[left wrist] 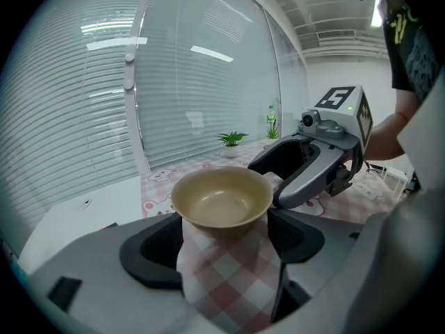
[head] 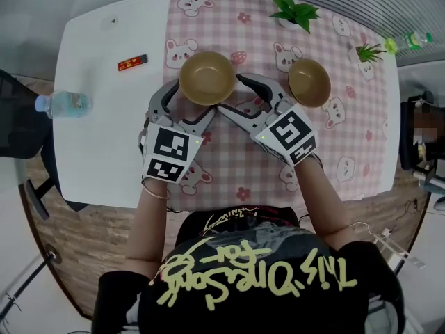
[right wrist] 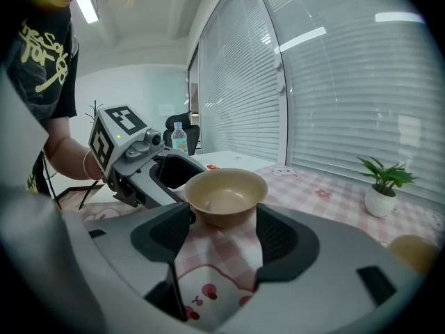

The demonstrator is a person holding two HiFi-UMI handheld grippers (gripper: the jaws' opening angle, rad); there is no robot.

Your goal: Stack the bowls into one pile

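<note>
"How many bowls?"

"Two. The larger bowl [head: 207,77] sits mid-cloth on the pink checked tablecloth [head: 229,165]. The smaller bowl [head: 309,82] stands to its right, apart and unstacked."

"The grippers?"

"Two, both with jaws spread wide. The left gripper [left wrist: 226,245] has the larger bowl at its jaw tips, unclamped. The right gripper [right wrist: 215,242] faces that same bowl from the right."

"Anything else?"

"Two plants, a potted plant [head: 295,11] far and a smaller plant [head: 368,52] far right. Two bottles, a water bottle [head: 62,104] left and a green-capped bottle [head: 415,40] far right."
</note>
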